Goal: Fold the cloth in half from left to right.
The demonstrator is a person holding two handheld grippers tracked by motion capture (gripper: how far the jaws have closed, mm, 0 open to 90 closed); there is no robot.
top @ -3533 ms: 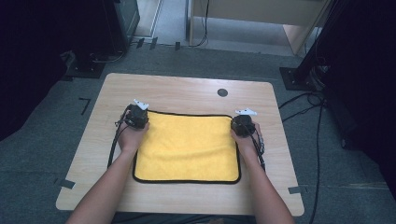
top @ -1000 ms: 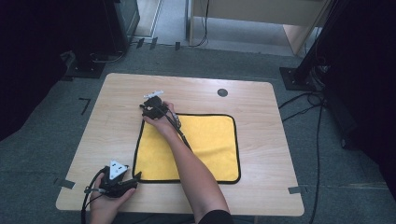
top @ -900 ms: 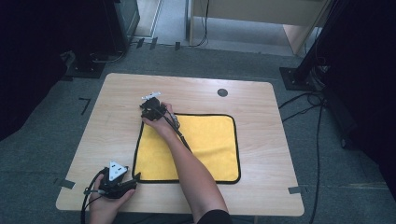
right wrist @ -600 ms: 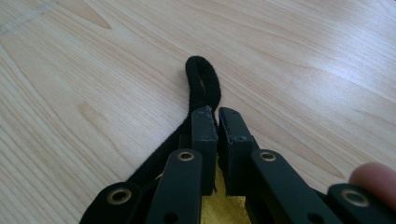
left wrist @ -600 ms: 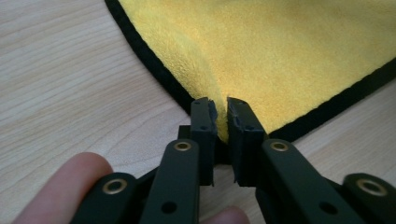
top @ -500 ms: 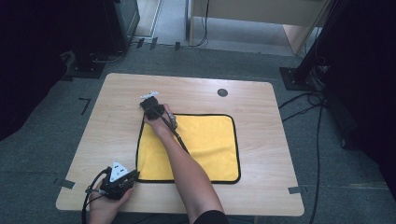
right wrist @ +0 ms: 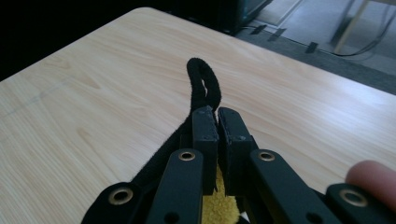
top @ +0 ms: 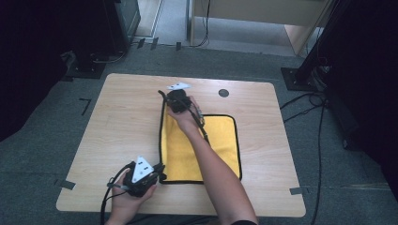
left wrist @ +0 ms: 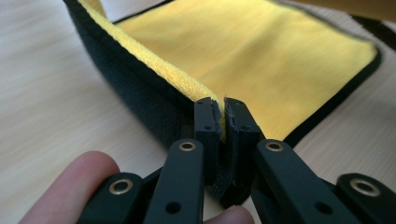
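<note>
Yellow cloth (top: 213, 140) on wooden table (top: 117, 131), left edge lifted: left gripper (left wrist: 223, 122) clamps its near corner, right gripper (right wrist: 211, 122) clamps its far corner.

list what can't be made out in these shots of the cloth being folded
- High view: right gripper jaws and the far cloth corner they pinch, hidden under its body and the hand.
- High view: near corner in the left gripper, too small to see.
- Left gripper view: gripped corner, covered by the jaws.
- Right gripper view: rest of the cloth, cut off by the bottom edge.
- High view: dark disc on the table, too small to identify.
</note>
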